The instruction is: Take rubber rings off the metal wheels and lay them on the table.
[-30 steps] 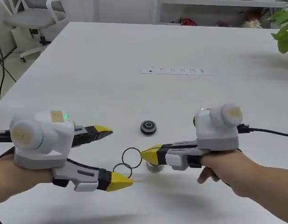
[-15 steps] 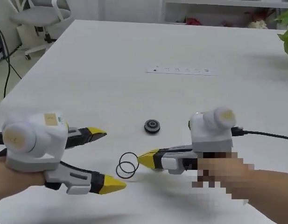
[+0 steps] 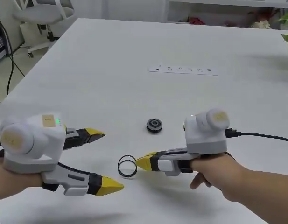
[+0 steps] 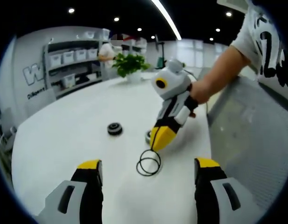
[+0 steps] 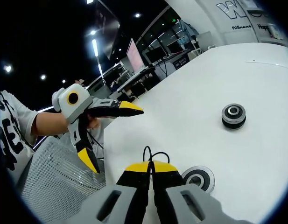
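Rings (image 3: 127,166) have drawn together near the worktop's (image 3: 134,56) front edge. Right gripper (image 3: 141,162) jaws are closed on one ring (image 5: 153,153), left gripper (image 3: 108,160) jaws wide open. Far wheel (image 3: 154,125) still waits.

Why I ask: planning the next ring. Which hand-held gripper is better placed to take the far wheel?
Left: the left hand-held gripper is open and empty, the wheel ahead of it; the right hand-held gripper is shut on a ring.

Possibly "W" on the wall (image 4: 31,74)

A white power strip (image 3: 182,70) lies flat — office chair (image 3: 38,14) and plant (image 4: 129,65) beyond.
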Demonstrator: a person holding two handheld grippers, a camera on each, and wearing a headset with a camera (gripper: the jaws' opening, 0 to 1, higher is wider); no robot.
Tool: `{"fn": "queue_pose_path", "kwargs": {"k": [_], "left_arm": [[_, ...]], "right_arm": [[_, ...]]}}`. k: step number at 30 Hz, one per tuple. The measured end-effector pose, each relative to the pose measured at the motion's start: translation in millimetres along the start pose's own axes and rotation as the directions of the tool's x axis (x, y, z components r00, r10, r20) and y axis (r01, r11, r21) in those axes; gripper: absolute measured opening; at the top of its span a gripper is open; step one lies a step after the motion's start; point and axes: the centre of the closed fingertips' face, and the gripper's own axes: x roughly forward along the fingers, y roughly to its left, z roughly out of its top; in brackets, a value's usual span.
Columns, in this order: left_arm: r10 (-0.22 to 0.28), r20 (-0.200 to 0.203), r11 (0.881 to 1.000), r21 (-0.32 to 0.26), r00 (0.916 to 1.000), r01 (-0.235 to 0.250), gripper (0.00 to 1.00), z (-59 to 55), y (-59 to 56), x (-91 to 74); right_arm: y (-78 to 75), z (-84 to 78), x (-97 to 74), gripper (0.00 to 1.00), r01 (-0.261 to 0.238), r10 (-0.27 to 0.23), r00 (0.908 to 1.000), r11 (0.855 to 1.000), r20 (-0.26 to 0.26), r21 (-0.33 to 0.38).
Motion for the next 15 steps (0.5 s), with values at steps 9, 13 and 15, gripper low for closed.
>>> {"fn": "queue_pose_path", "kwargs": {"k": [9,13,15], "left_arm": [[0.004,-0.007,1.000,-0.003,1.0000,-0.004,0.82,-2.8,1.2,-2.8],[0.002,-0.010,1.000,-0.005,0.9999,-0.002,0.82,-4.6,0.0,-2.9],[0.001,-0.013,1.000,-0.004,0.9999,-0.001,0.82,-5.3,-0.4,-2.8]], "right_arm": [[-3.1,-3.2,2.9,0.00,0.020,-0.020,0.9995,1.000,-0.024,-0.003],[-4.3,-6.6,3.4,0.00,0.031,-0.031,0.9988,0.999,-0.036,-0.011],[-4.5,-7.0,3.7,0.00,0.036,-0.036,0.9986,0.999,-0.037,-0.018]]}}
